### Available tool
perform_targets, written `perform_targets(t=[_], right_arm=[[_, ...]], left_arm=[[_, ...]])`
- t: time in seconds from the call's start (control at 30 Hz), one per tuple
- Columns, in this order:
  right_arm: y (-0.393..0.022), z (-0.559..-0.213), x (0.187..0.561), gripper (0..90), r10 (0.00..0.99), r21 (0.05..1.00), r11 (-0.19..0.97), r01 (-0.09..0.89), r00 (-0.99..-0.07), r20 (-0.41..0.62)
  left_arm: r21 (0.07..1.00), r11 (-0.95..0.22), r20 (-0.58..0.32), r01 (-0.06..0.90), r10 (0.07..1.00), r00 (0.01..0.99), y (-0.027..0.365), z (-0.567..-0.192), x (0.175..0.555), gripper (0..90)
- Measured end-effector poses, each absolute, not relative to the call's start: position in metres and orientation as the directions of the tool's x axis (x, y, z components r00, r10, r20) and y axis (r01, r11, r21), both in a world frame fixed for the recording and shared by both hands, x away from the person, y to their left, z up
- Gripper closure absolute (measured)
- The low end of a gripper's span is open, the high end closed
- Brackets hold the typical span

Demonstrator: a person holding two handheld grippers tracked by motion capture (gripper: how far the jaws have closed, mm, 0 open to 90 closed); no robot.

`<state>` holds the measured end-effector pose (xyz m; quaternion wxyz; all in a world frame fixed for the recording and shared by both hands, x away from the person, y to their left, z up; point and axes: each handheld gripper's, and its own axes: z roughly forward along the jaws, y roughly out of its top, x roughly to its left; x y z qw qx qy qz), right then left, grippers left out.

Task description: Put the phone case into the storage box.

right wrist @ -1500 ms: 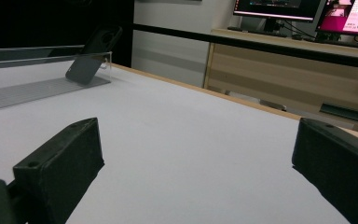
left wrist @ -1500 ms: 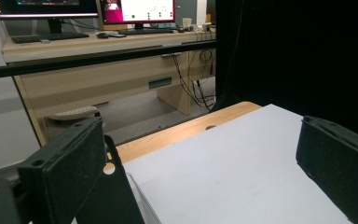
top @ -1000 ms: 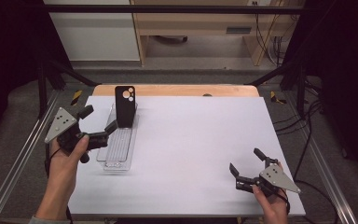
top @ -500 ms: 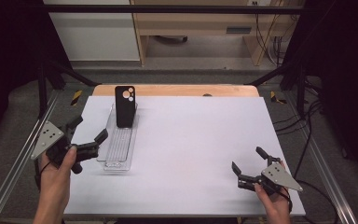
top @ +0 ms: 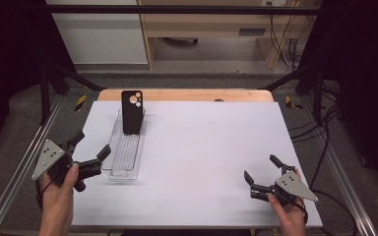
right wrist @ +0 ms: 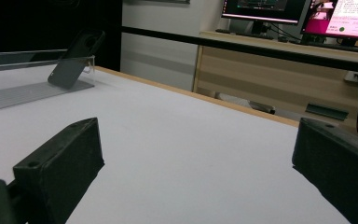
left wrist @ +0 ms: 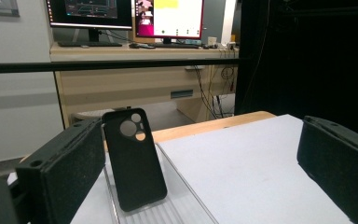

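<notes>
A black phone case (top: 132, 112) stands upright, leaning at the far end of a clear plastic tray (top: 123, 157) on the left half of the white table. My left gripper (top: 93, 143) is held at the table's left edge beside the tray's near end, open, with nothing between its jaws. In the left gripper view the phone case (left wrist: 133, 158) stands ahead, close to the left jaw's line, in the tray (left wrist: 186, 200). My right gripper (top: 260, 167) rests open and empty at the near right. The right gripper view has the phone case (right wrist: 74, 58) far off to the left.
The white table sheet (top: 206, 147) ends at a wooden strip (top: 187, 95) along the far edge. Metal rails (top: 19, 167) run down both sides. Beyond the table stands a wooden desk (left wrist: 135, 79) with monitors (left wrist: 168, 18).
My left gripper has drawn back toward the near left, away from the phone case and tray. The right gripper has shifted slightly nearer. Both stay open.
</notes>
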<state>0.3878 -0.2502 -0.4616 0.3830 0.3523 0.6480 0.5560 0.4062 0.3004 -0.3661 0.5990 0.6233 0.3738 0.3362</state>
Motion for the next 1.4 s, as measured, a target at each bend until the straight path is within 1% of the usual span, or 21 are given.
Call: perform_targets(t=[0.47, 0.67, 1.0, 1.4], right_arm=[[-0.25, -0.462, 0.388, 2.0, 0.882, 0.991, 0.133, 0.032, -0.459, -0.104], [-0.25, -0.463, 0.388, 2.1, 0.883, 0.99, 0.134, 0.034, -0.459, -0.104], [-0.249, -0.463, 0.388, 2.0, 0.882, 0.99, 0.135, 0.033, -0.459, -0.105], [-0.25, -0.462, 0.388, 2.1, 0.883, 0.991, 0.134, 0.029, -0.458, -0.105]], left_arm=[[0.998, 0.004, -0.037, 0.068, 0.871, 0.489, 0.302, -0.386, 0.398, 0.6], [0.997, 0.024, -0.059, 0.078, 0.87, 0.49, 0.303, -0.398, 0.396, 0.6], [0.996, 0.017, -0.056, 0.084, 0.869, 0.492, 0.302, -0.41, 0.392, 0.6], [0.998, 0.015, -0.046, 0.065, 0.861, 0.507, 0.299, -0.419, 0.388, 0.7]])
